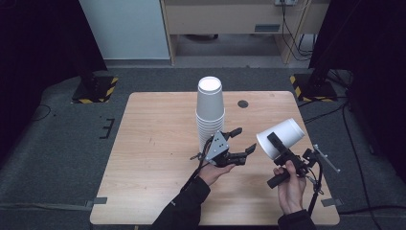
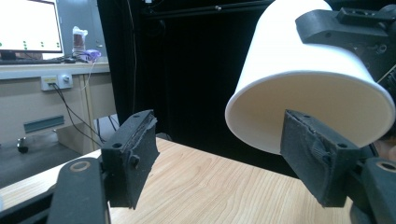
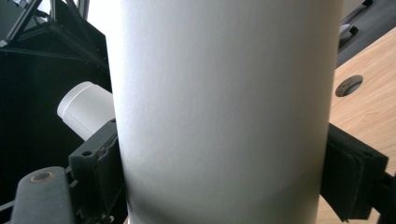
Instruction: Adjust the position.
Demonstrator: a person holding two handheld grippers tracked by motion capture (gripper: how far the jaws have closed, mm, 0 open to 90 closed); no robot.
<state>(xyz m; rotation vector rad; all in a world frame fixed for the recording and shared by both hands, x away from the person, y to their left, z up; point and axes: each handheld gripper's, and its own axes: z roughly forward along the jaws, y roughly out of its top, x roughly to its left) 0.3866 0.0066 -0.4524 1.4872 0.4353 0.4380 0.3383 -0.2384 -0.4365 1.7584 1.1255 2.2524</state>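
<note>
A single white paper cup (image 1: 283, 136) is held tilted above the table's right side, mouth toward the left and down, with my right gripper (image 1: 279, 144) shut on its wall. In the right gripper view the cup (image 3: 224, 107) stands between both pads (image 3: 100, 161), which press on its sides. My left gripper (image 1: 244, 139) hovers open and empty just left of the cup, beside a tall stack of upside-down white cups (image 1: 209, 111). In the left gripper view the open jaws of my left gripper (image 2: 224, 158) point at the cup's mouth (image 2: 303, 79); one fingertip overlaps its rim without touching.
The wooden table (image 1: 153, 158) has a small round hole (image 1: 242, 103) near its far edge. Dark stands with striped bases (image 1: 313, 86) flank the far corners. The cup stack (image 3: 84, 109) lies behind the held cup in the right gripper view.
</note>
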